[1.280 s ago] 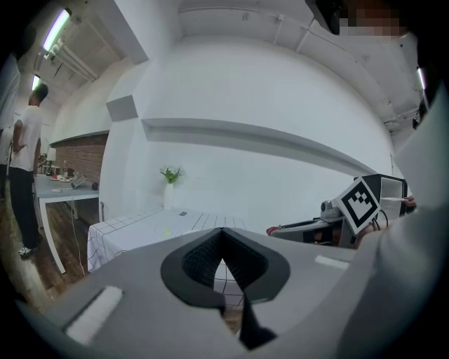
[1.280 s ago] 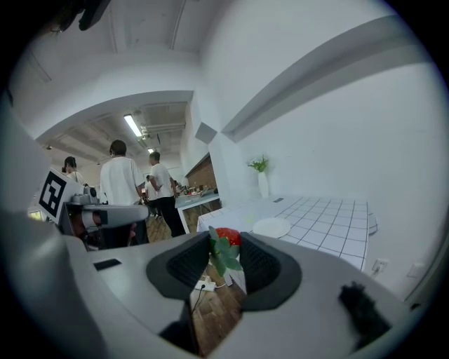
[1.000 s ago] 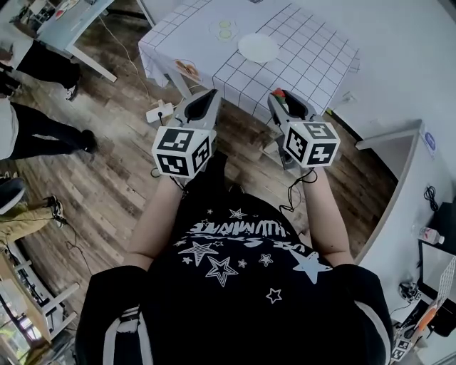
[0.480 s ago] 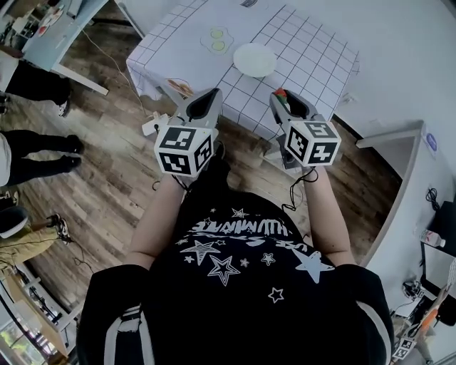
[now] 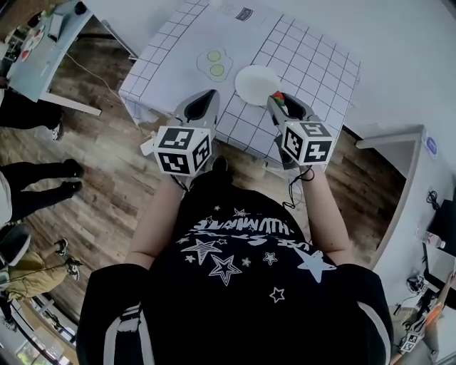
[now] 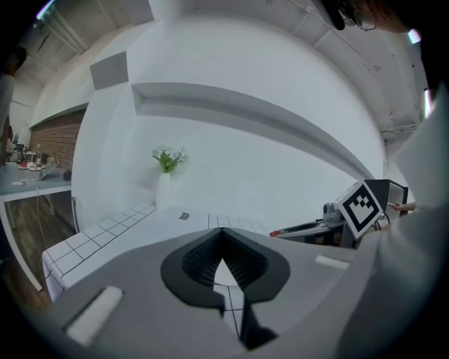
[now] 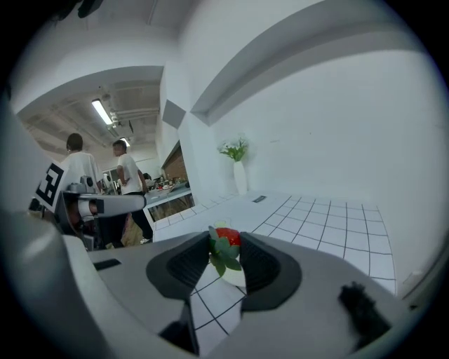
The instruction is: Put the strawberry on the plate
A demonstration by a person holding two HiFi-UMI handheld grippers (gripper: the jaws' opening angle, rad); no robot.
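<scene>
A red strawberry [image 5: 278, 95] with green leaves sits between the tips of my right gripper [image 5: 278, 99], which is shut on it. The right gripper view shows the strawberry [image 7: 226, 238] pinched between the dark pads [image 7: 188, 261]. The round white plate [image 5: 256, 82] lies on the table with the white grid cloth [image 5: 306, 50], just beyond and left of the strawberry. My left gripper [image 5: 209, 97] hovers over the table's near edge, left of the plate. Its tips [image 6: 222, 231] meet with nothing held.
Two pale green round slices [image 5: 214, 63] lie left of the plate, and a small label [image 5: 244, 13] lies farther back. A white vase with flowers [image 6: 163, 189] stands at the wall. People's legs [image 5: 39, 175] and another table [image 5: 43, 50] are at the left, over wooden floor.
Both grippers have come forward from over the floor to the table's near edge. The plate now lies right in front of the strawberry. Both grips are unchanged.
</scene>
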